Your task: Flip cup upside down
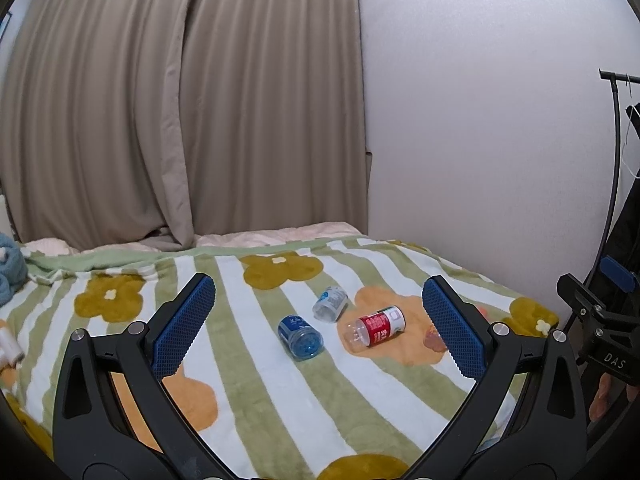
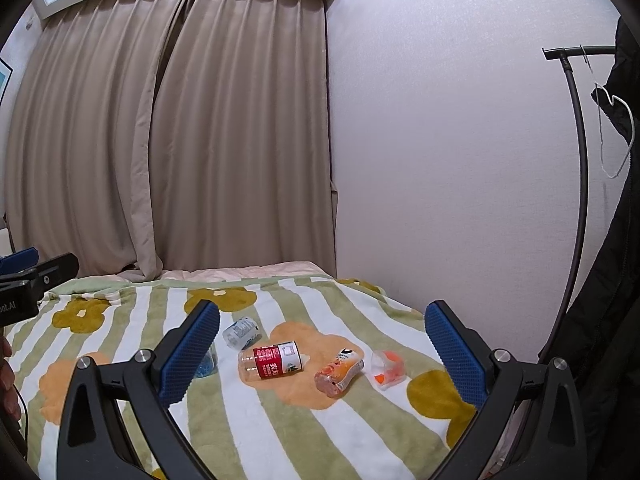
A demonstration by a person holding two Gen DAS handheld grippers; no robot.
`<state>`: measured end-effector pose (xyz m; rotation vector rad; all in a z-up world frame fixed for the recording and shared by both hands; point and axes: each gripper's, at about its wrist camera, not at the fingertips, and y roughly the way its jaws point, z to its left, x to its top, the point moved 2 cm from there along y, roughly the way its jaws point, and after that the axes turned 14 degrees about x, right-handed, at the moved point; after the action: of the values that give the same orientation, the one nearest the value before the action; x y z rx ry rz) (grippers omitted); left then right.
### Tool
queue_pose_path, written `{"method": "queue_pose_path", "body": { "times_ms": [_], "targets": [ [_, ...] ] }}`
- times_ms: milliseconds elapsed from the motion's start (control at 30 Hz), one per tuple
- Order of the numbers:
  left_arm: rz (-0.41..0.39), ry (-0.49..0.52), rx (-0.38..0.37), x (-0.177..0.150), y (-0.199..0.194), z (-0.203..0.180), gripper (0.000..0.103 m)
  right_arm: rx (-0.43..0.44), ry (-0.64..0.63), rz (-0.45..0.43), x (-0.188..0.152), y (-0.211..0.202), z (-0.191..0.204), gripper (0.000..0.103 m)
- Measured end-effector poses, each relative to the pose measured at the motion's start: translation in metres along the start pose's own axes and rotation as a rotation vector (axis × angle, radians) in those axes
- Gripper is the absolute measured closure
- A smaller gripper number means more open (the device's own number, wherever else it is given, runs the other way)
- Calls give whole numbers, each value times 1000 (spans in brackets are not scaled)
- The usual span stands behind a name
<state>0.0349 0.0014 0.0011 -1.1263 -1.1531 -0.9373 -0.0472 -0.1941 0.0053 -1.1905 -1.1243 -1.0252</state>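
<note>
Several clear plastic cups lie on their sides on a striped flower blanket [image 1: 256,380]. In the left wrist view: a blue-label cup [image 1: 301,337], a pale white-blue cup [image 1: 330,303] and a red-label cup [image 1: 375,326]. The right wrist view shows the red-label cup [image 2: 271,365], the pale cup [image 2: 240,332], an orange-print cup [image 2: 339,370], a small clear-orange cup [image 2: 387,369], and the blue cup [image 2: 206,364] partly hidden behind my left finger. My left gripper [image 1: 319,320] is open above the blanket, short of the cups. My right gripper [image 2: 322,354] is open and empty too.
Beige curtains [image 1: 180,120] hang behind the bed, a white wall [image 1: 480,140] on the right. A dark clothes rack [image 2: 578,200] with a hanger and black coat stands at the right. A blue towel [image 1: 10,268] lies at the far left.
</note>
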Motion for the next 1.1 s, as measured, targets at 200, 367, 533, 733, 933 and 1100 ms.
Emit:
{"method": "queue_pose_path", "body": {
  "times_ms": [200, 367, 533, 733, 933, 1100],
  "targets": [
    [3, -6, -4, 0, -1, 0, 0, -3, 2, -9, 1, 0, -2, 0],
    [5, -6, -4, 1, 0, 0, 0, 11, 3, -5, 1, 3, -4, 0],
    [8, -8, -4, 0, 0, -1, 0, 14, -3, -8, 0, 4, -3, 0],
    [12, -5, -3, -1, 2, -3, 0, 17, 13, -4, -1, 4, -3, 0],
    [41, -28, 11, -2, 9, 3, 0, 6, 11, -10, -2, 5, -5, 0],
    [95, -39, 16, 9, 37, 13, 0, -2, -10, -2, -4, 8, -10, 0]
  ]
}}
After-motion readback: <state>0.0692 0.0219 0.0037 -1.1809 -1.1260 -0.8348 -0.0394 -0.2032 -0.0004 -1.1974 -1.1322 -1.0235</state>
